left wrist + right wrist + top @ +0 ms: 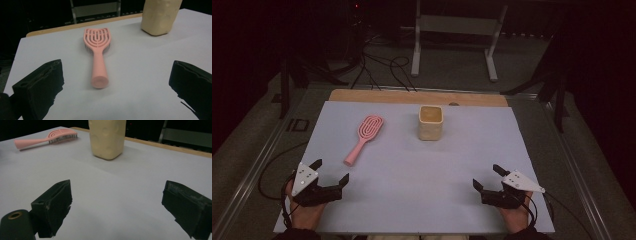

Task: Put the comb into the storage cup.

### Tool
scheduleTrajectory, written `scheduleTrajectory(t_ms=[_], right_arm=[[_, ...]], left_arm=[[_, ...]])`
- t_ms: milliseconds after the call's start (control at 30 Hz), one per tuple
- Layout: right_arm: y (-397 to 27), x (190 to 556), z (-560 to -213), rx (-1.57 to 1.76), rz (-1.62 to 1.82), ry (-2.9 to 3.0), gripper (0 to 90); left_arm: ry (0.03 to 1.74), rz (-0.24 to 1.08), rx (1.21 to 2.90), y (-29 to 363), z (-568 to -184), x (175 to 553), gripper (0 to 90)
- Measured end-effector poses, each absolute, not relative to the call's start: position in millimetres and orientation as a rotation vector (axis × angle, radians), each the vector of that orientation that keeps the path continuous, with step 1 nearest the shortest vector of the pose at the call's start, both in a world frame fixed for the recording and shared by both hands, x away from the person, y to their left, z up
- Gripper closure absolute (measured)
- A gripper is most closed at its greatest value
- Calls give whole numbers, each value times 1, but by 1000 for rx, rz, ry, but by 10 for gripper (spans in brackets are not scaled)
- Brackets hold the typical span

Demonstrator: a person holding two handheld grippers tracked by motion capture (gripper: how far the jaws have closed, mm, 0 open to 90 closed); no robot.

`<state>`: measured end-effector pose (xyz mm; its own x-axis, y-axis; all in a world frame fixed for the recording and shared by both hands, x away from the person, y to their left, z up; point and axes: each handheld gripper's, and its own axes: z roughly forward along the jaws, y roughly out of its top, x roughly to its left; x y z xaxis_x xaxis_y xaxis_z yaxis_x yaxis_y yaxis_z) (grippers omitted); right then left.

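Note:
A pink hairbrush (pixel 363 138) lies flat on the pale mat (pixel 412 170), left of centre, its handle toward me. In the left gripper view the hairbrush (pixel 98 55) lies straight ahead of the jaws. A cream square cup (pixel 431 122) stands upright at the back middle; the cup (pixel 107 138) rises ahead in the right gripper view, with the hairbrush (pixel 45 138) at far left. My left gripper (pixel 331 171) rests at the near left, jaws open and empty. My right gripper (pixel 488 177) sits at the near right, open and empty too.
A wooden board edge (pixel 417 97) runs along the mat's far side. Beyond the table lie floor cables (pixel 382 70) and a white metal stand (pixel 452 40). Metal rails flank the table on both sides.

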<state>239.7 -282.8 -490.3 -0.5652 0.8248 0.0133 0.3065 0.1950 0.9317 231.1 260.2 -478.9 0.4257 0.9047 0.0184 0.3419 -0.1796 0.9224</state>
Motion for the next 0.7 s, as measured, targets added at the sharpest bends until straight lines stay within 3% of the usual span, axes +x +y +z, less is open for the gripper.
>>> scheduleTrajectory(t_ms=[700], right_arm=[[-290,248,-499,1128,1377,1946,91]], left_arm=[[1110,784,1761,247,-465,244,2]])
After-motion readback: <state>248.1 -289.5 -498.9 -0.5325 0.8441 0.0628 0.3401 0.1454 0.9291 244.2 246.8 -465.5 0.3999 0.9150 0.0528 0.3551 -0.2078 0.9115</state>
